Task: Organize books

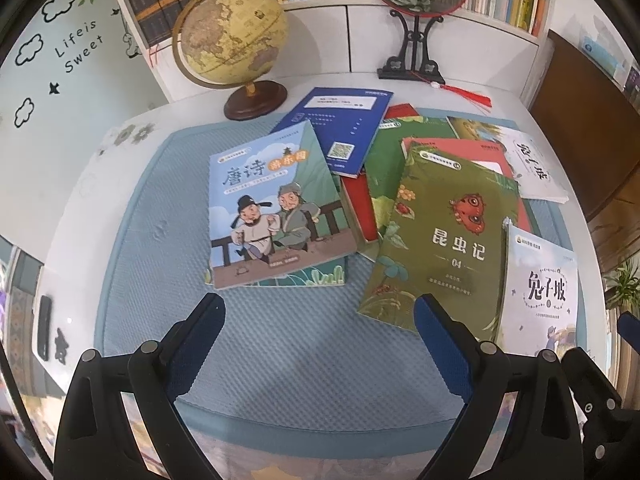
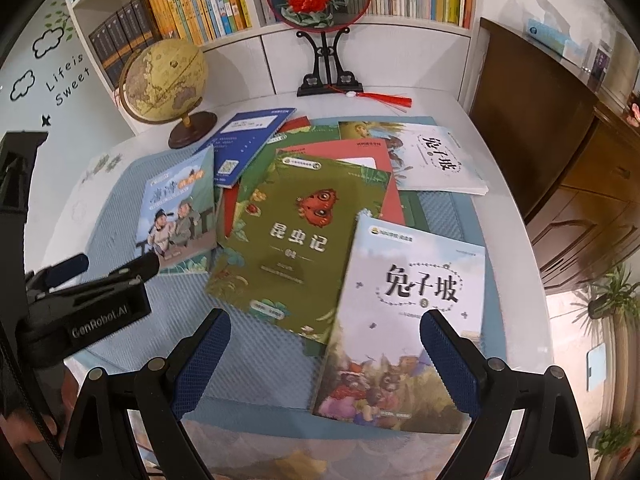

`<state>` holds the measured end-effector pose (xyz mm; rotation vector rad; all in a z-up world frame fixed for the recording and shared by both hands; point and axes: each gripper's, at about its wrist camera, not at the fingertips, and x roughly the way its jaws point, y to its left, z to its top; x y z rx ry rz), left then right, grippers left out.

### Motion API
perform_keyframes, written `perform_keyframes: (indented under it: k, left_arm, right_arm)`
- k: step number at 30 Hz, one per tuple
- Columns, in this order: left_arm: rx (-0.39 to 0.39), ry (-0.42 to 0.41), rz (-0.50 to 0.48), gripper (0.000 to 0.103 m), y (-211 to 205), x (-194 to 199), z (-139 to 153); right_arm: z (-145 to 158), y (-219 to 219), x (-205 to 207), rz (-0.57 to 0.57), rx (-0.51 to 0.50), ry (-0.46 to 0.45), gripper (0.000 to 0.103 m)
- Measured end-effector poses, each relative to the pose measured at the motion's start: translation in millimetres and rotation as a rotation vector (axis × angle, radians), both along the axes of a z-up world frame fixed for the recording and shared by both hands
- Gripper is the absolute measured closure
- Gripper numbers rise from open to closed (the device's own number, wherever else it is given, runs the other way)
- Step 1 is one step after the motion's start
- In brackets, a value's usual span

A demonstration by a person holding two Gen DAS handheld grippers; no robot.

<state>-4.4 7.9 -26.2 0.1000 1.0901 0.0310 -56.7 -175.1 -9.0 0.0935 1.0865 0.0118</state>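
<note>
Left wrist view
Left gripper [image 1: 320,320]: jaws spread wide, holding nothing, above the blue mat [image 1: 152,232].
Books: scattered, overlapping on the mat; cartoon poetry book [image 1: 272,208] ahead, green insect book [image 1: 440,232] right of it.
Background: globe [image 1: 232,36] behind.

Right wrist view
Right gripper [image 2: 325,332]: jaws spread wide, nothing clamped.
Rabbit-hill book [image 2: 408,312]: nearest, overlapping the green insect book [image 2: 296,232]; right finger [image 2: 448,360] over its cover, contact unclear.
Left gripper [image 2: 116,270]: at left edge, near the cartoon poetry book [image 2: 176,212].
</note>
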Motion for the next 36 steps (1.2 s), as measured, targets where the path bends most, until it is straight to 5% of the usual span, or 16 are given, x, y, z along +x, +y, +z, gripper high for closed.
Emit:
perform_keyframes:
  k: [8, 18, 28, 36]
  left_arm:
    - [-0.016, 0.105, -0.034, 0.008, -32, -3, -46]
    - [-0.04, 0.241, -0.212, 0.008, -113, -28, -112]
    - [-0.163, 0.345, -0.258, 0.003, -140, -39, -130]
    - [-0.168, 0.376, -0.271, 0.0, -152, -39, -138]
  right_arm:
    - [-42, -55, -12, 0.009, -0.03, 0.091, 0.007]
    - [-121, -99, -30, 0.193, -0.035, 0.202, 0.008]
    - [-141, -163, -21, 0.068, 0.198, 0.224, 0.004]
    - [-144, -169, -24, 0.083, 0.233, 0.194, 0.001]
